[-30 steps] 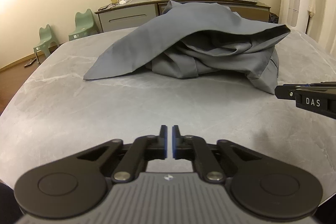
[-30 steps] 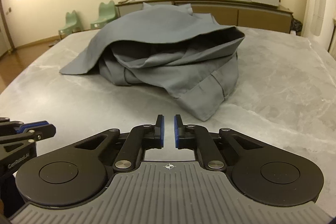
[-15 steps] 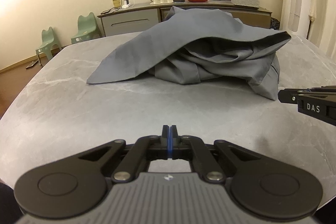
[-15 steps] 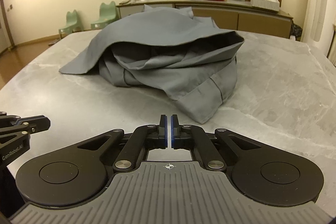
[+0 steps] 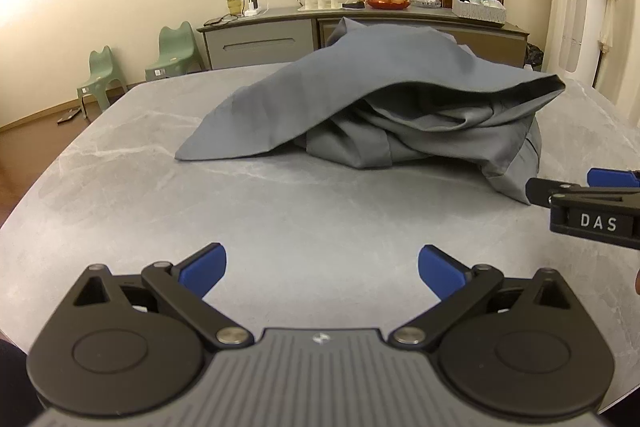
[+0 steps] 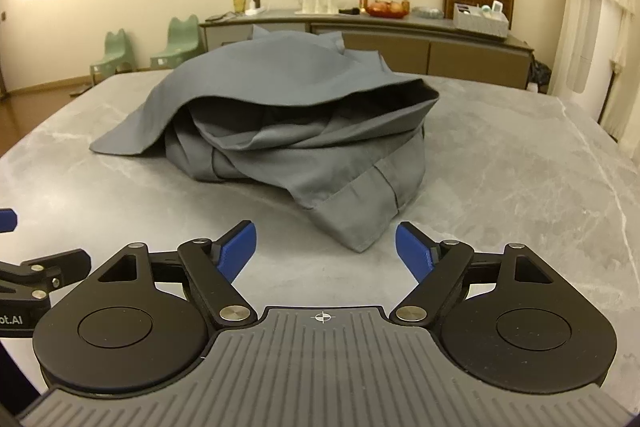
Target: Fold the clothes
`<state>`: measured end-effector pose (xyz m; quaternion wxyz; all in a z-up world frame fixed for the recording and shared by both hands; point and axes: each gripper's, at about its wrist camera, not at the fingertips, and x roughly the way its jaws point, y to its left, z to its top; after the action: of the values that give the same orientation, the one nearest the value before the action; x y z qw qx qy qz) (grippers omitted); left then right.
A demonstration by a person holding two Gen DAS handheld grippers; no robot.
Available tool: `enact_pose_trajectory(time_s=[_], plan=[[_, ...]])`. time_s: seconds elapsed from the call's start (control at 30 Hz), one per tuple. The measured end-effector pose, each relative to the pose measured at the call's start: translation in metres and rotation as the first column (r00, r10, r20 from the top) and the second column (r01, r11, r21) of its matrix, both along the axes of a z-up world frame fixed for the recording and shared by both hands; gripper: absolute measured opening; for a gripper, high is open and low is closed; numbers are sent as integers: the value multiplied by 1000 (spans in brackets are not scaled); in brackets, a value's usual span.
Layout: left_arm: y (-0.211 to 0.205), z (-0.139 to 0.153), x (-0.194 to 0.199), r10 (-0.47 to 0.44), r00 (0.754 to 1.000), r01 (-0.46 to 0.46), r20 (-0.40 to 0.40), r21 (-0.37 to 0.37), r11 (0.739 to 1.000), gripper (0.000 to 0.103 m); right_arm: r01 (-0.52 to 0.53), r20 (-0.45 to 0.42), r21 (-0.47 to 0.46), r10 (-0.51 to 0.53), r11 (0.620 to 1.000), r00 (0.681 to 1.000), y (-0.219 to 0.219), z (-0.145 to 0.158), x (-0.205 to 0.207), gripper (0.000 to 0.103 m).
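A crumpled grey garment (image 5: pixel 372 107) lies in a heap on the grey marble table (image 5: pixel 120 195); it also shows in the right wrist view (image 6: pixel 288 131). My left gripper (image 5: pixel 322 267) is open and empty, above bare table short of the heap. My right gripper (image 6: pixel 326 247) is open and empty, its fingers just short of the garment's near hanging cuff (image 6: pixel 356 227). The right gripper shows at the right edge of the left wrist view (image 5: pixel 588 203). The left gripper shows at the left edge of the right wrist view (image 6: pixel 36 267).
A long sideboard (image 5: pixel 360 27) with glasses, fruit and a basket stands against the far wall. Two green child chairs (image 5: pixel 172 47) stand at the back left. A curtain (image 6: pixel 592 7) hangs at the right. The table's edges curve away left and right.
Both grippers were shut half a second ago and have opened wide. Both have tilted up a little, and the right one has moved closer to the garment.
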<state>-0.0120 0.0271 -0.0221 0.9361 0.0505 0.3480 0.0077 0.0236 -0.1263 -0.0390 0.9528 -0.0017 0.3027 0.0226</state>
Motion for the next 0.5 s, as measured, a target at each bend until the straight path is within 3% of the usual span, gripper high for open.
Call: enact_pose_trajectory(time_s=[0.2,0.37,0.5], plan=[[4,-2,6,6,1000,-6,-16,-4,1000,103,6,-9,7,-6,1000,1000,0,-1,1,85],[8,12,28,-10,1000,8,21,63,998,103,1,-24,17,-1,1000,1000,-2,-1,4,89],[16,26,64,-46,998,41,47,118,992,103,18,-13,80,-17,997,1000,-20,9,14,97]])
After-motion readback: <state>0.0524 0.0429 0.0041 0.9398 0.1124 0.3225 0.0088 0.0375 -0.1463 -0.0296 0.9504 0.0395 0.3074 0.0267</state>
